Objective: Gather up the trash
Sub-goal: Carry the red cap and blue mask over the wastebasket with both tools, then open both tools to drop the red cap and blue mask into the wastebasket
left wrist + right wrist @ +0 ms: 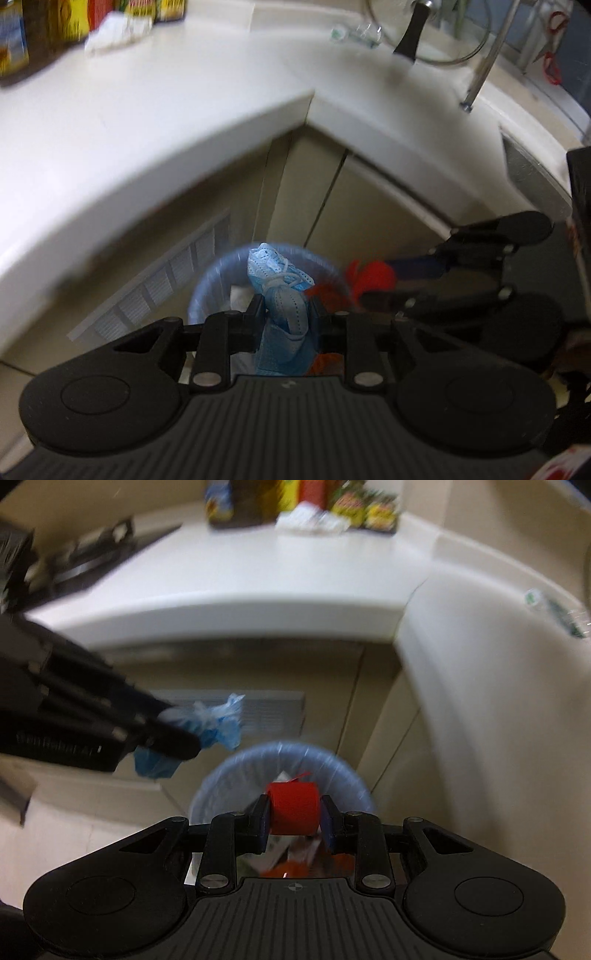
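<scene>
My left gripper is shut on a crumpled light-blue face mask, held above a round bin lined with a blue bag. From the right wrist view that same mask hangs at the left gripper's tip, up and left of the bin. My right gripper is shut on a red piece of trash, directly over the bin's opening, which holds paper and red scraps. In the left wrist view the right gripper comes in from the right with the red piece at its tip.
The bin stands on the floor in the inner corner of a white L-shaped counter, against cabinet doors and a vent grille. On the counter are bottles and packets, a crumpled white tissue, a plastic wrapper and a glass lid.
</scene>
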The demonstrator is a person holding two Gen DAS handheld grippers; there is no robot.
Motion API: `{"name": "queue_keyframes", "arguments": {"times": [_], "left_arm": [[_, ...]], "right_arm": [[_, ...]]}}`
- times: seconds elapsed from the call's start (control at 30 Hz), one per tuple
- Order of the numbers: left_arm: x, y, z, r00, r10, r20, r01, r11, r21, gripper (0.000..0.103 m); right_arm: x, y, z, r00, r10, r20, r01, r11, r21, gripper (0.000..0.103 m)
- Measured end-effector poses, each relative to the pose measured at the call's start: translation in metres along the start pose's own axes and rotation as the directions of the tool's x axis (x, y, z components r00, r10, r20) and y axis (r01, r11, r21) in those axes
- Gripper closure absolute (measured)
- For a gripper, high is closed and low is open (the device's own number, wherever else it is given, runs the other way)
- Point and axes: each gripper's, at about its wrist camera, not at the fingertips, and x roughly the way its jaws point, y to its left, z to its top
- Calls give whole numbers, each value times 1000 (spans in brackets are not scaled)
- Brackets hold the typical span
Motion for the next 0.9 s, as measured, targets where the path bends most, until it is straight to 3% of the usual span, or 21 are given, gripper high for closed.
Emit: {"name": "queue_keyframes", "arguments": {"times": [0.37,0.9], "left_arm": [[49,6,-27,996,18,-92,-23,999,-47,81],[79,9,-30,992,2,-124,-9,998,-59,81]], "right_arm": [[56,-18,-34,993,25,-114,-27,1000,-9,75],[69,-21,-34,989,28,-147,-31,999,-21,75]]}}
